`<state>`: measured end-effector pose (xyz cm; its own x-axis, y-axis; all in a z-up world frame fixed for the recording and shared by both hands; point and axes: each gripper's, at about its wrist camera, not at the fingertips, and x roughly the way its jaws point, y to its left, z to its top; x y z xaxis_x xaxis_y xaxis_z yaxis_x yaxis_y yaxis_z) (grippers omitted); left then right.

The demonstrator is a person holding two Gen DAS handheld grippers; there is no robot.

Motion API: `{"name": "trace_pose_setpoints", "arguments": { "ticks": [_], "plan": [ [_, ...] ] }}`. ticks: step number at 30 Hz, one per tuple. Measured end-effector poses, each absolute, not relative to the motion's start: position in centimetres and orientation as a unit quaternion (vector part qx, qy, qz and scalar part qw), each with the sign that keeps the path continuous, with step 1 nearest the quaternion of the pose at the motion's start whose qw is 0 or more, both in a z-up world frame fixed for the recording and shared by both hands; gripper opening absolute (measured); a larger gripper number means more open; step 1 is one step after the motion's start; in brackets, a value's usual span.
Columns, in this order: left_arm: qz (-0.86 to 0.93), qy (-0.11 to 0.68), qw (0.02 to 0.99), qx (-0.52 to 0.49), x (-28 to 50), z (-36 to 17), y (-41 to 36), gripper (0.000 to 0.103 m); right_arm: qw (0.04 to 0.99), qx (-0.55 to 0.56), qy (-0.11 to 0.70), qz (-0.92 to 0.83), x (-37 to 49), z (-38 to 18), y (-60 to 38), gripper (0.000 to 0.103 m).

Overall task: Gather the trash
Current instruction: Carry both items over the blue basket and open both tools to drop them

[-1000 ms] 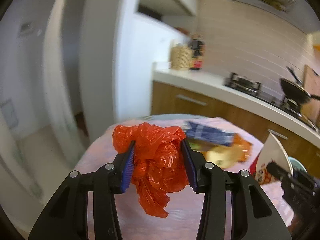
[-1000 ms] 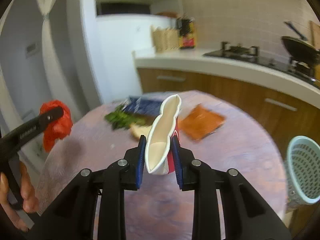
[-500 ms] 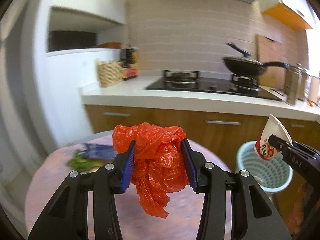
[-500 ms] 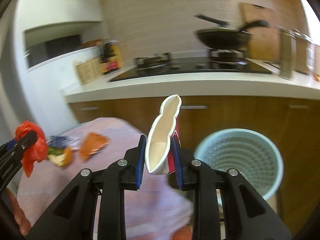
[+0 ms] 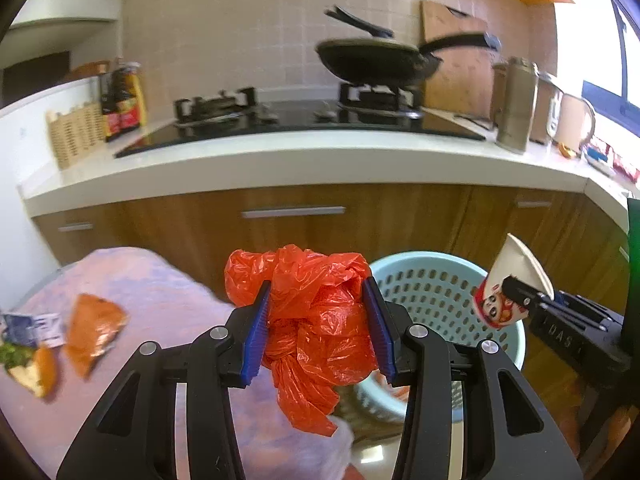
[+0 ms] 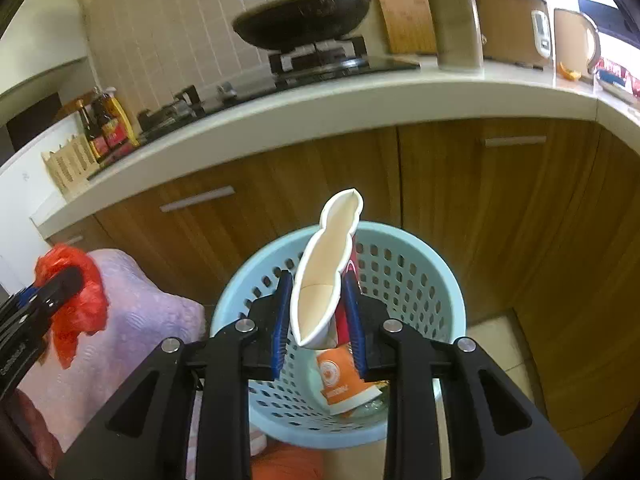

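The left gripper [image 5: 316, 328] is clamped on a crumpled orange plastic bag [image 5: 312, 320], pads pressed into its sides so the loose film cannot slip. The bag hangs near the table [image 5: 160, 292] edge, with the pale blue basket [image 5: 436, 280] at about two o'clock from it. The right gripper [image 6: 320, 320] pinches a flattened paper cup [image 6: 326, 272] upright, right above the basket [image 6: 420, 280] mouth, apparently so a release drops it straight inside, where an orange wrapper [image 6: 340, 380] already lies. More scraps [image 5: 88, 332] remain on the table at nine o'clock.
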<state>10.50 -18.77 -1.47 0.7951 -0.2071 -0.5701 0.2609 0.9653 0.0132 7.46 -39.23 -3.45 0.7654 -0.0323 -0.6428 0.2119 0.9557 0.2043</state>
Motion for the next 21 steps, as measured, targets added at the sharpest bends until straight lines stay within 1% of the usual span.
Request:
{"name": "trace_pose_setpoints", "arguments": {
  "ticks": [9, 11, 13, 14, 17, 18, 19, 21],
  "plan": [
    [-0.137, 0.317, 0.937, 0.058, 13.7, -3.4, -23.1, 0.043, 0.913, 0.164, 0.367, -0.063, 9.4, -6.1, -41.5, 0.024],
    [-0.143, 0.322, 0.934, 0.063, 14.1, -3.7, -23.7, 0.044, 0.909, 0.169, 0.375, -0.067, 9.6, -6.7, -42.1, 0.026],
    [-0.151, 0.327, 0.931, 0.067, 14.5, -4.1, -24.3, 0.044, 0.907, 0.178, 0.376, -0.069, 9.6, -7.0, -42.6, 0.032],
    [-0.157, 0.330, 0.928, 0.068, 14.7, -4.4, -24.7, 0.045, 0.906, 0.184, 0.375, -0.070, 9.4, -7.1, -43.0, 0.032],
    [-0.184, 0.346, 0.917, 0.072, 15.5, -5.2, -25.8, 0.051, 0.903, 0.198, 0.372, -0.080, 9.1, -7.0, -44.0, 0.038],
    [-0.193, 0.350, 0.914, 0.072, 15.7, -5.5, -26.1, 0.056, 0.903, 0.202, 0.369, -0.082, 8.9, -6.8, -44.2, 0.041],
    [-0.198, 0.352, 0.912, 0.074, 15.8, -5.7, -26.4, 0.063, 0.904, 0.204, 0.365, -0.085, 8.6, -6.5, -44.4, 0.042],
    [-0.196, 0.351, 0.912, 0.082, 15.8, -6.0, -26.5, 0.064, 0.906, 0.204, 0.359, -0.087, 8.3, -6.0, -44.6, 0.042]
  ]
}}
